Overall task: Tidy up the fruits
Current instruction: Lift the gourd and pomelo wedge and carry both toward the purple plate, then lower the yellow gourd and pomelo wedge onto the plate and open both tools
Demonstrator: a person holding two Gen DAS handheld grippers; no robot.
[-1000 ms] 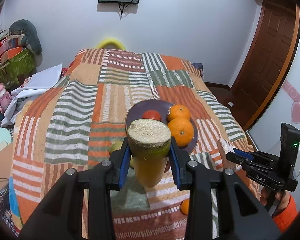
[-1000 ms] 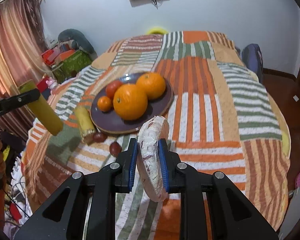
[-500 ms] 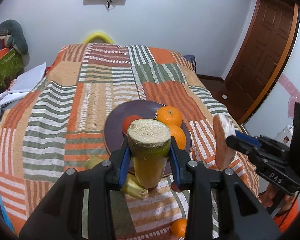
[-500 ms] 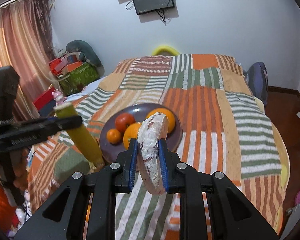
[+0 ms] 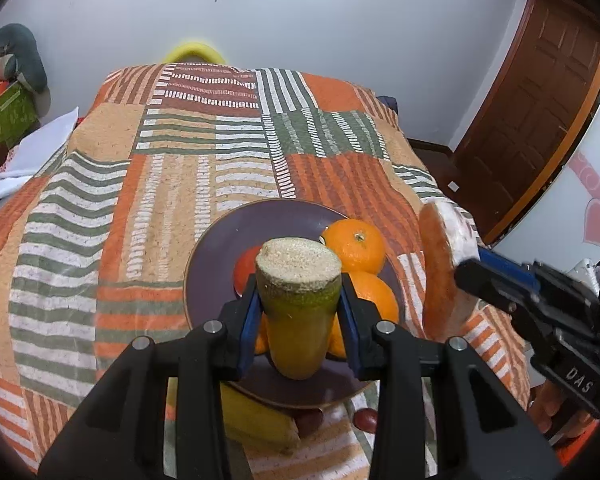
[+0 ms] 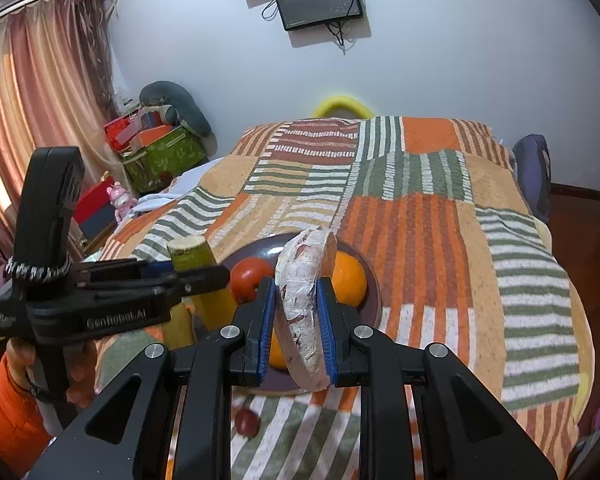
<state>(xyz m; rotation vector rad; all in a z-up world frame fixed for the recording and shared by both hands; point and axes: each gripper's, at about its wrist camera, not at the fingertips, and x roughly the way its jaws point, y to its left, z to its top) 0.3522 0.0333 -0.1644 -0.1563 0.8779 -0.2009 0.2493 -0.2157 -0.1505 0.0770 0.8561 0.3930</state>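
The left hand-held gripper [image 5: 299,320] is closed on a yellow-green piece of banana [image 5: 298,308]. Its blue pads press both sides of it, and the cut end points up. It hangs over the near part of the purple plate [image 5: 220,248].

The right hand-held gripper [image 6: 296,328] is squeezed nearly shut on a thin curved slice [image 6: 304,312], white and pink on one side and orange on the other. It might be a slice of melon or grapefruit, but it is hard to tell. The slice stands on its edge, over the near edge of the plate.

Below the near edge of the plate, on the striped bedspread [image 5: 100,184], lie a yellow banana piece [image 5: 256,424] and two small dark red fruits [image 5: 366,418]. They sit near the front edge of the bed.

On the plate are two big oranges [image 5: 356,244], touching each other, and a red tomato [image 6: 252,276] to their left. A small orange fruit peeks out behind the held banana piece.

The far half of the bed is bare blanket. Past its far edge is something yellow and curved [image 6: 342,106].
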